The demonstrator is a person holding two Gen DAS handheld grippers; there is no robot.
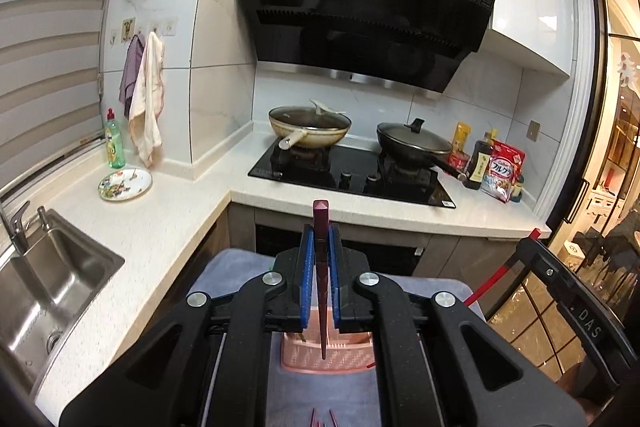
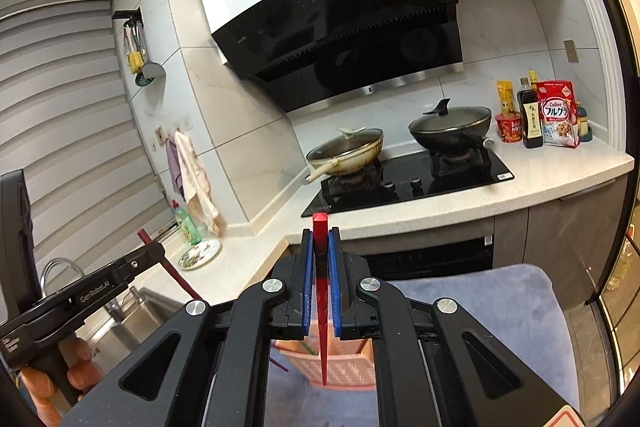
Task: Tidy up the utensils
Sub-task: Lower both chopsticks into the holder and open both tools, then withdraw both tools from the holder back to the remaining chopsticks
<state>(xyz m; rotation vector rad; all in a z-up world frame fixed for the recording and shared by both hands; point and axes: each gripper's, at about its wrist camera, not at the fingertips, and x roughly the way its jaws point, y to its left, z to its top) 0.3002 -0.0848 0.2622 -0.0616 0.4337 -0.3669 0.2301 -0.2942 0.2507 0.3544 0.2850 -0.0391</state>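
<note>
Left wrist: my left gripper (image 1: 320, 247) clamps a maroon chopstick (image 1: 321, 291). Right gripper (image 2: 320, 251) pinches a red chopstick (image 2: 321, 303); pink basket (image 2: 344, 371) below both.

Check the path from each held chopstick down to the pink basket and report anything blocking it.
Nothing visible blocks either path. The left gripper holds the dark red chopstick and the right gripper holds the bright red chopstick, both tips hanging over the pink basket on the blue towel.

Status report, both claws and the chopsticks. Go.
Left claw shut on dark red chopstick. Right claw shut on bright red chopstick. Pink basket below, on blue cloth. Nothing in the way.
</note>
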